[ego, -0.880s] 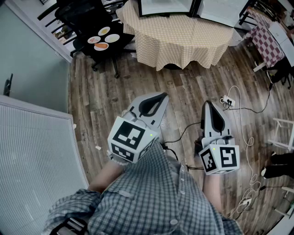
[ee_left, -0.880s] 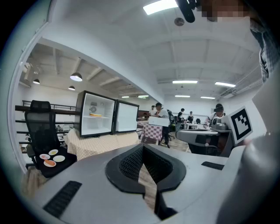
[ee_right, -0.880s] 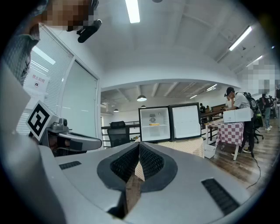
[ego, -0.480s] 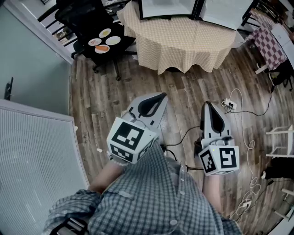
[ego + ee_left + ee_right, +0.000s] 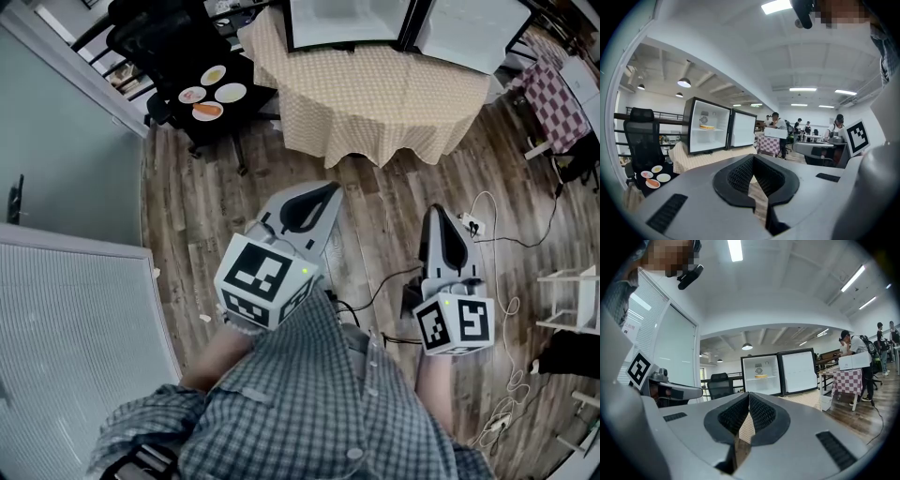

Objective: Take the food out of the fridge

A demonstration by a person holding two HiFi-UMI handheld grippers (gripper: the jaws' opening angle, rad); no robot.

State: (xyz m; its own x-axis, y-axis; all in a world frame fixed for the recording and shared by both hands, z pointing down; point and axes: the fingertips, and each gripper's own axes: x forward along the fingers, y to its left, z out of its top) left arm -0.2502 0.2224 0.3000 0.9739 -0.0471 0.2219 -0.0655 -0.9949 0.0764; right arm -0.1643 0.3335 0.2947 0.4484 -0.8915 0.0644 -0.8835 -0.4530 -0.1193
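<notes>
The left gripper (image 5: 333, 193) and right gripper (image 5: 434, 215) are held out side by side in front of a person's checked shirt (image 5: 309, 403), over a wooden floor (image 5: 211, 211). Each gripper's own view shows its jaws pressed together at the tips, with nothing between them.

In the head view, a round bench (image 5: 375, 89) draped in a pale checked cloth lies at 12 o'clock from the grippers, well apart from both. On it stands a small black fridge (image 5: 707, 132) with its door (image 5: 742, 130) swung wide open toward 3 o'clock. The food (image 5: 707, 126), a flat yellowish item, sits on the upper shelf inside the fridge. In the left gripper view it lies at about 10 o'clock from the jaw tips, in the right gripper view just past 12 o'clock.

At 11 o'clock in the head view a black chair (image 5: 155, 37) carries several small plates (image 5: 211, 86). A power strip (image 5: 469, 223) with white cables lies on the floor at 1 o'clock of the right gripper. Several people stand far back in the room, near a red-checked table (image 5: 768, 143).
</notes>
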